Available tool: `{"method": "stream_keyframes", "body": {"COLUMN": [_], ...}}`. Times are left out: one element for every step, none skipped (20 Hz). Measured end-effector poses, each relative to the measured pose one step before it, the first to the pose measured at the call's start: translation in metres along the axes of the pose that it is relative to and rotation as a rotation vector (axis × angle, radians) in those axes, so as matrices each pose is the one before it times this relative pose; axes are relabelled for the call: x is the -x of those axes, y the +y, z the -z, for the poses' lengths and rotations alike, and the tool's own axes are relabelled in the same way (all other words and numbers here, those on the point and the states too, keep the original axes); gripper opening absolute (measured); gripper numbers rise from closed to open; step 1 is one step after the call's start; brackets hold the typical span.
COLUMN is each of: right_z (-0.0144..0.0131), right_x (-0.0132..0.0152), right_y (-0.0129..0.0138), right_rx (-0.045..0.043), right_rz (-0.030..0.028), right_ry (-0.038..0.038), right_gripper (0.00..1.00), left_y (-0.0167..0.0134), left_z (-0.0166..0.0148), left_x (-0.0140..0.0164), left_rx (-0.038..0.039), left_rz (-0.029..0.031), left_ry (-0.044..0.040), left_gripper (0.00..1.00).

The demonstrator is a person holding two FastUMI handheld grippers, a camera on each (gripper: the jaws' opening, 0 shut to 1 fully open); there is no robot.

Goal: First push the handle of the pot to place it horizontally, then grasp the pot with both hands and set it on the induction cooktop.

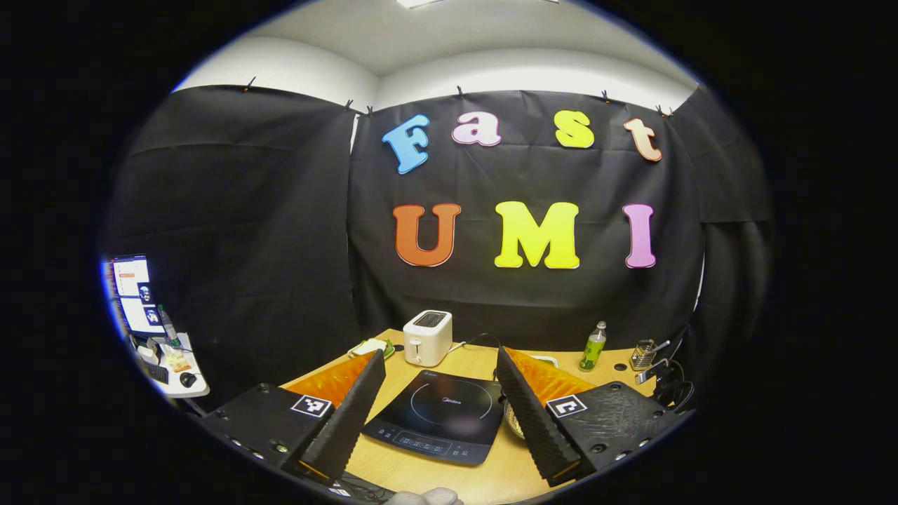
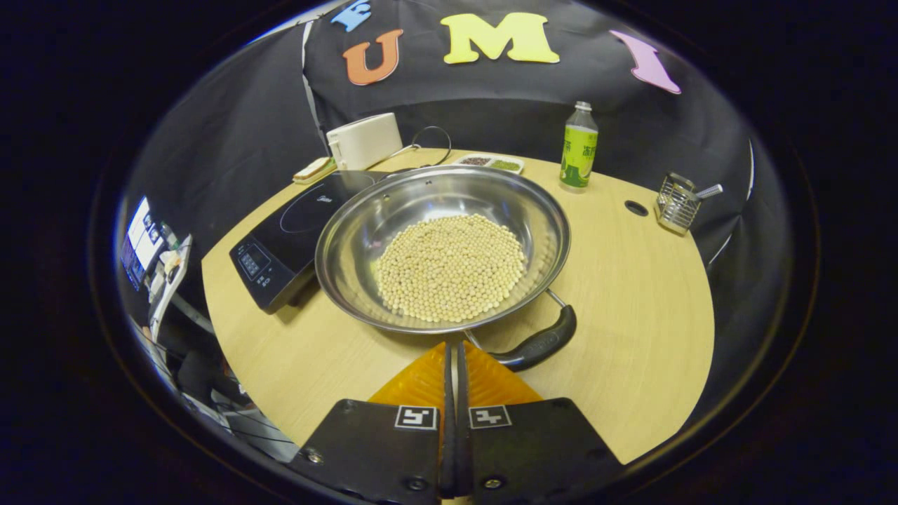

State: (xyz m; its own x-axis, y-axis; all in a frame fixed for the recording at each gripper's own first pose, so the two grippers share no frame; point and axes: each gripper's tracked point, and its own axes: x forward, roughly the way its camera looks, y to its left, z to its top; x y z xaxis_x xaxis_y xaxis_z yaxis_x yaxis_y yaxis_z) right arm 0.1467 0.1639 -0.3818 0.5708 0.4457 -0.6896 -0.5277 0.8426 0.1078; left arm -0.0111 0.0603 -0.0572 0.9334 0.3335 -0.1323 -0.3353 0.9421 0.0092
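Note:
A steel pot (image 2: 421, 203) filled with pale beans (image 2: 452, 266) stands on the round wooden table (image 2: 631, 315), touching the right side of the black induction cooktop (image 2: 295, 231). Its black handle (image 2: 540, 344) sticks out at the near right and lies slanted. My right gripper (image 2: 452, 345) is shut with nothing in it, its tips just short of the pot's near rim, left of the handle. In the left gripper view, my left gripper (image 1: 440, 353) is held open above the cooktop (image 1: 442, 414). A sliver of the pot (image 1: 511, 421) peeks out behind its right finger.
At the back of the table stand a white toaster (image 2: 363, 140), a small dish (image 2: 491, 163) and a green bottle (image 2: 579, 147). A wire basket (image 2: 677, 203) sits at the far right beside a cable hole (image 2: 636, 208). A side desk with a monitor (image 1: 133, 287) stands to the left.

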Motion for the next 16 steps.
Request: {"method": "stream_keyframes", "body": {"right_z": [0.00039,-0.00085,0.00000,-0.00132,-0.00155,-0.00071,0.00009,-0.00056,-0.00212,-0.00189,-0.00174,-0.00083,-0.00144,-0.00183,-0.00183,-0.00182], "right_x": [0.00003,-0.00007,0.00032,0.00082,-0.00019,-0.00031,-0.00032,-0.00031,-0.00096,-0.00038,-0.00045,0.00016,0.00007,-0.00028,-0.00090,-0.00041], "right_y": [-0.00288,-0.00286,-0.00273,-0.00321,-0.00348,-0.00376,-0.00293,-0.00397,-0.00384,-0.00402,-0.00424,-0.00354,-0.00472,-0.00516,-0.00479,-0.00437], "right_rx": [0.00320,0.00187,0.00361,0.00478,0.00499,0.00514,0.00397,0.00028,-0.00084,-0.00184,0.00006,0.00270,0.00597,0.00564,0.00226,0.00072], "right_rz": [-0.00179,-0.00174,-0.00228,-0.00117,-0.00264,-0.00244,-0.00088,-0.00068,-0.00194,-0.00258,-0.00289,-0.00168,-0.00041,-0.00061,-0.00119,-0.00278], "right_ry": [0.00117,0.00086,0.00145,0.00020,-0.00052,0.00119,0.00083,0.00056,0.00055,-0.00027,-0.00055,-0.00080,0.00001,0.00079,-0.00110,-0.00040], "right_gripper": [0.04,0.04,0.04,0.04,0.04,0.04,0.04,0.04,0.04,0.04,0.04,0.04,0.04,0.04,0.04,0.04], "left_y": [-0.00124,-0.00173,-0.00078,-0.00107,-0.00296,-0.00331,-0.00127,-0.00264,-0.00273,-0.00265,-0.00240,-0.00358,-0.00371,-0.00412,-0.00266,-0.00324], "left_z": [0.00007,0.00035,-0.00020,0.00085,0.00039,-0.00032,-0.00140,-0.00011,-0.00040,0.00005,0.00123,-0.00054,-0.00086,-0.00028,0.00021,0.00011], "left_x": [-0.00127,-0.00030,-0.00101,0.00071,-0.00049,-0.00001,-0.00080,-0.00026,-0.00031,-0.00132,0.00021,0.00040,-0.00063,-0.00038,0.00008,0.00033], "left_rx": [-0.00025,-0.00295,-0.00291,-0.00044,0.00077,-0.00104,-0.00184,-0.00142,-0.00016,0.00003,0.00073,0.00239,0.00079,-0.00038,0.00109,0.00085], "left_rz": [-0.00334,-0.00545,-0.00487,-0.00515,-0.00154,-0.00421,-0.00323,-0.00332,-0.00393,-0.00536,-0.00553,-0.00388,-0.00373,-0.00464,-0.00366,-0.00268], "left_ry": [0.00007,0.00021,0.00200,0.00233,0.00213,0.00061,0.00005,-0.00030,0.00153,0.00093,0.00296,0.00173,0.00036,0.00189,-0.00063,0.00046], "left_gripper": [0.95,0.95,0.95,0.95,0.95,0.95,0.95,0.95,0.95,0.95,0.95,0.95,0.95,0.95,0.95,0.95]}}
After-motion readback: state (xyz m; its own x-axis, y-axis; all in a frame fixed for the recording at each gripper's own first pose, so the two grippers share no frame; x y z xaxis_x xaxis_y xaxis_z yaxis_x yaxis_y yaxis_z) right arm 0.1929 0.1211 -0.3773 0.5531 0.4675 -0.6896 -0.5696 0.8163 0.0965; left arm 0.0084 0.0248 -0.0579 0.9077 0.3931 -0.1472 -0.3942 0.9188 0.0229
